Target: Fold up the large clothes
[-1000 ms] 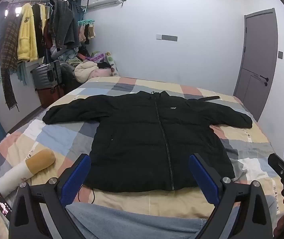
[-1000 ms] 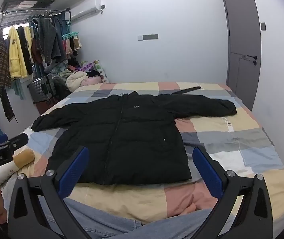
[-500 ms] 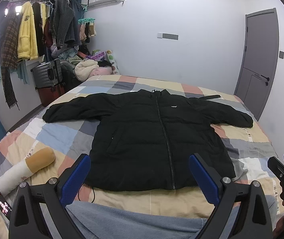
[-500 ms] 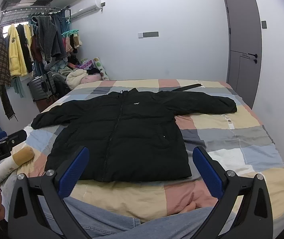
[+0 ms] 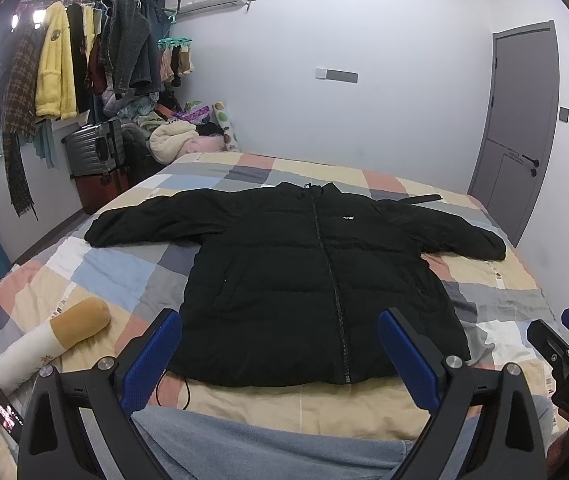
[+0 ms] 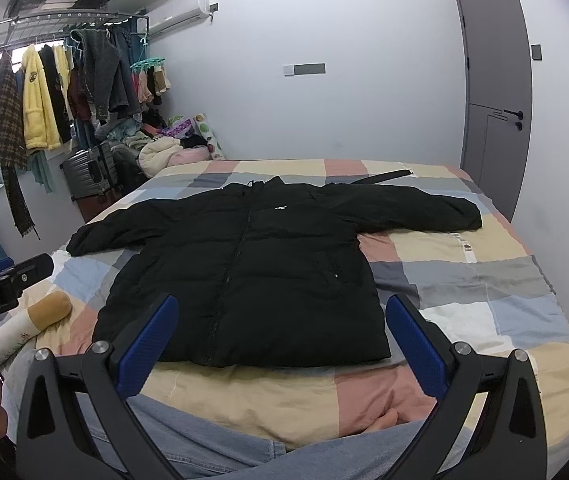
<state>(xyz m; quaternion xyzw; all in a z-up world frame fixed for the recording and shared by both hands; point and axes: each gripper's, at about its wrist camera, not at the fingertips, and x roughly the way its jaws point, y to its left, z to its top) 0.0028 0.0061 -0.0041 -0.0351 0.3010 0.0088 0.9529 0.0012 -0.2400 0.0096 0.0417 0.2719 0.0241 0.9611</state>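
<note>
Left wrist view: left claw [image 5: 280, 354] spread wide, empty, held above the near edge of the bed [image 5: 84, 276]; black puffer jacket [image 5: 308, 280] lies flat, zipped, front up, sleeves out to both sides on the patchwork quilt, its hem just beyond the blue fingertips [image 5: 164, 336]; a cylindrical cushion [image 5: 44, 344] and a phone [image 5: 2, 408] lie at the left, and the right claw [image 5: 568, 340] shows at the right edge. Right wrist view: right claw [image 6: 280, 336] likewise wide open, gripping nothing, short of the black puffer jacket [image 6: 252, 264] hem on the bed [image 6: 484, 280]; the person's jeans [image 6: 204, 444] fill the foreground, and the left claw [image 6: 8, 276] is at the left edge.
</note>
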